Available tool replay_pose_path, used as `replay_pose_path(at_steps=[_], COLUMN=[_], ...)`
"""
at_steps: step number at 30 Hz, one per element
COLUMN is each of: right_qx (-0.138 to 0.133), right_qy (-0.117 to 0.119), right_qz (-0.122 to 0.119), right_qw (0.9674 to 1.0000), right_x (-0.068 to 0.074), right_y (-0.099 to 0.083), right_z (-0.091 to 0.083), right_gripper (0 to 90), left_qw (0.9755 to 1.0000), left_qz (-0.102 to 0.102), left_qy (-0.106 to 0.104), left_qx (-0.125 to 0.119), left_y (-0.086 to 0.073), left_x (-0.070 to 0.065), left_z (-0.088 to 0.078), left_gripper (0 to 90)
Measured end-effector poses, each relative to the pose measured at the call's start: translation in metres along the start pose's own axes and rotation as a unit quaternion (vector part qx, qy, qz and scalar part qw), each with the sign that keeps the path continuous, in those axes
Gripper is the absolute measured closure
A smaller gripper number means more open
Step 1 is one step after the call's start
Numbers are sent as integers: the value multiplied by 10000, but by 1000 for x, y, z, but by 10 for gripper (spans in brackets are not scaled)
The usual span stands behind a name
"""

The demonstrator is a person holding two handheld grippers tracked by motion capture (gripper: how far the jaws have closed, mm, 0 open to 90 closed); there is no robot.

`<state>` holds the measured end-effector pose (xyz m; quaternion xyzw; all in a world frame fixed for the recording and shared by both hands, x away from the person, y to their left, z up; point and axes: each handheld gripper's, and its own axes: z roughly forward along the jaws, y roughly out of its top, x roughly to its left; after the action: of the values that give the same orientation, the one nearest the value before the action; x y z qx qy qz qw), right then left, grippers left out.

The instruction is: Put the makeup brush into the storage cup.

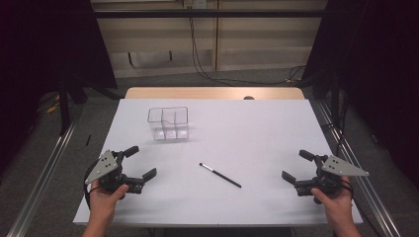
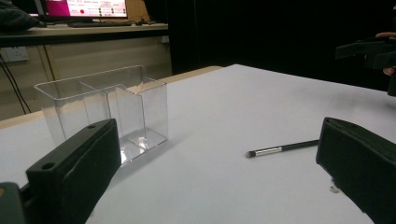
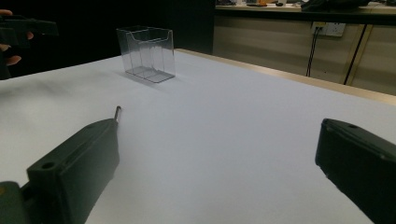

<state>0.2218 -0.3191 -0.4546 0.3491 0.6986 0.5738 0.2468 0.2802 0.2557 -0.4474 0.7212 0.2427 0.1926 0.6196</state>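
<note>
I have the left gripper point(image 1: 141, 162) near the desk's point(image 1: 276, 123) front-left corner and the right gripper point(image 1: 295, 164) near its front-right corner, both with jaws spread wide and nothing between them. The makeup brush point(image 1: 220, 175) lies flat on the white surface, nearer the front edge than the back, roughly midway between my two grippers and well apart from each, its bristle tip toward the left. The clear divided organizer point(image 1: 168, 123) stands upright toward the back-left, apart from the brush
</note>
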Motion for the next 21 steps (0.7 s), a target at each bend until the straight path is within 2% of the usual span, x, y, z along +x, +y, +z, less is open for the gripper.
replay_pose_path(at_steps=[21], right_qx=[106], right_qy=[159], right_qz=[-107], right_qw=[9998], right_x=[9], right_y=[4], right_z=[16], right_gripper=[0], left_qw=[10000], left_qz=[20], left_qy=[-36], left_qx=[-16], left_y=[1], left_x=[-1], left_z=[1], left_gripper=[1])
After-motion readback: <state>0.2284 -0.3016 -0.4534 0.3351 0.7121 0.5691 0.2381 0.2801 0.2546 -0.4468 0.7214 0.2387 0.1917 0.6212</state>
